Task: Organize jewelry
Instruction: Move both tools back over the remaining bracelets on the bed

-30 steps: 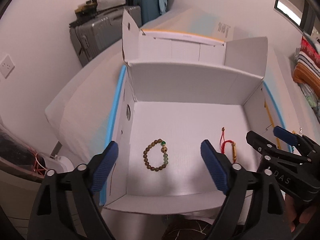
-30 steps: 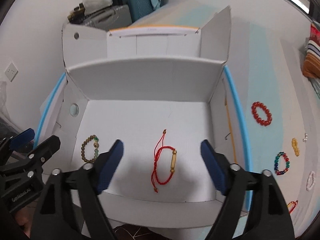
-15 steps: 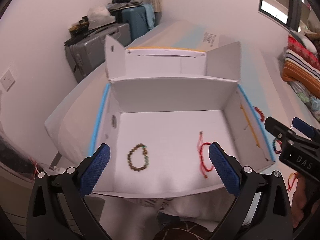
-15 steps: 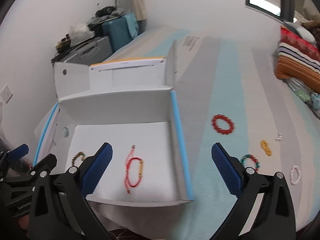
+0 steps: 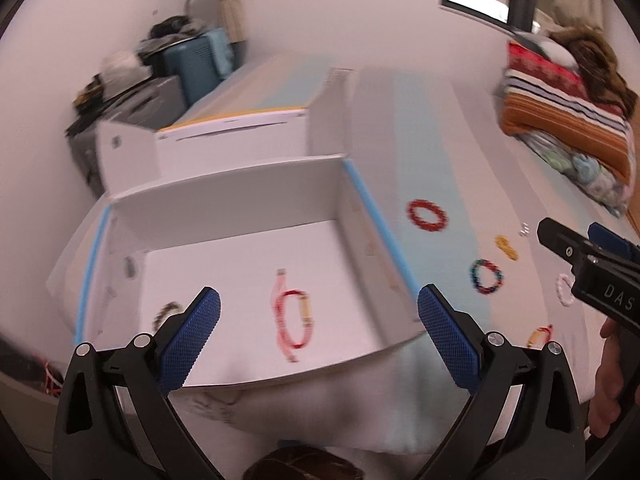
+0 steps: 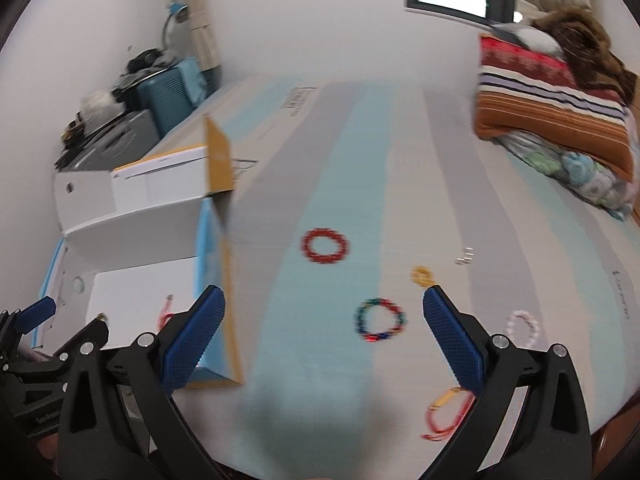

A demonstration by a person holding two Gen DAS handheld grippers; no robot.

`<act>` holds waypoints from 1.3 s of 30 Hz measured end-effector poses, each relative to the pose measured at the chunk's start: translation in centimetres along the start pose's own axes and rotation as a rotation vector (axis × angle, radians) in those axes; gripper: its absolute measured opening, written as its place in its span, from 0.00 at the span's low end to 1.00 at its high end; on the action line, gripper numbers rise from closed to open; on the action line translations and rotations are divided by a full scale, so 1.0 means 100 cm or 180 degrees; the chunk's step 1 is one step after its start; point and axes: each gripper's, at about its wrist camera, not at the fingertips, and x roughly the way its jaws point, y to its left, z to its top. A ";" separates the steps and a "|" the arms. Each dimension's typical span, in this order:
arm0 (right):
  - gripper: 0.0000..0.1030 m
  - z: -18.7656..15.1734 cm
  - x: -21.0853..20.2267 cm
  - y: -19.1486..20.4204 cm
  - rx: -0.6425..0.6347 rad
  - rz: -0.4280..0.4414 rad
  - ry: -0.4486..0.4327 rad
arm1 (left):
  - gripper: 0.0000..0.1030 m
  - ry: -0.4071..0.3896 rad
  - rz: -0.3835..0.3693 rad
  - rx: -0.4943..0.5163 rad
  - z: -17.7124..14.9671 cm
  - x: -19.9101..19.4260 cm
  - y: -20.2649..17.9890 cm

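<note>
Between the right gripper's (image 6: 324,338) blue pads, at lower centre of the right wrist view, lies the multicoloured beaded bracelet (image 6: 380,319) on the striped bedspread (image 6: 332,168). Its jaws have just been opening and stand fully wide, holding nothing; the left gripper (image 5: 319,338) likewise. A good pick would centre over the ring and pinch one side of the beads. Close by lie a red beaded bracelet (image 6: 325,245), a yellow one (image 6: 423,276), a pale pink one (image 6: 522,326) and a red cord bracelet (image 6: 446,414). Left stands the white cardboard box (image 5: 240,188), holding another red cord bracelet (image 5: 295,317); its raised wall must be cleared.
</note>
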 end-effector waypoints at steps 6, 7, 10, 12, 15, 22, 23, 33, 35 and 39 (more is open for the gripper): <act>0.93 -0.004 -0.010 -0.057 0.0083 -0.0185 -0.0026 | 0.94 -0.0032 -0.0161 0.0210 0.004 0.004 -0.054; 0.93 -0.005 -0.011 -0.068 0.0122 -0.0213 -0.0023 | 0.94 -0.0040 -0.0206 0.0222 0.004 0.004 -0.062; 0.93 -0.009 -0.015 -0.097 0.0224 -0.0290 -0.0015 | 0.94 -0.0040 -0.0356 0.0278 0.004 0.005 -0.086; 0.93 -0.013 -0.017 -0.113 0.0265 -0.0351 -0.0006 | 0.94 -0.0011 -0.0418 0.0340 0.002 0.007 -0.102; 0.93 -0.020 -0.018 -0.139 0.0321 -0.0434 0.0021 | 0.94 0.0023 -0.0472 0.0442 -0.003 0.013 -0.127; 0.93 -0.039 -0.017 -0.193 0.0498 -0.0635 0.0017 | 0.94 0.0147 -0.0724 0.0591 -0.016 0.032 -0.181; 0.93 -0.042 -0.014 -0.200 0.0514 -0.0655 0.0036 | 0.94 0.0165 -0.0742 0.0618 -0.018 0.035 -0.188; 0.93 -0.073 0.036 -0.244 0.0582 -0.0763 0.0240 | 0.94 0.0316 -0.1017 0.0876 -0.046 0.072 -0.250; 0.93 -0.077 0.048 -0.249 0.0585 -0.0750 0.0287 | 0.94 0.0372 -0.1033 0.0919 -0.053 0.084 -0.258; 0.93 -0.084 0.076 -0.261 0.0654 -0.0718 0.0399 | 0.94 0.0486 -0.1052 0.0959 -0.063 0.105 -0.268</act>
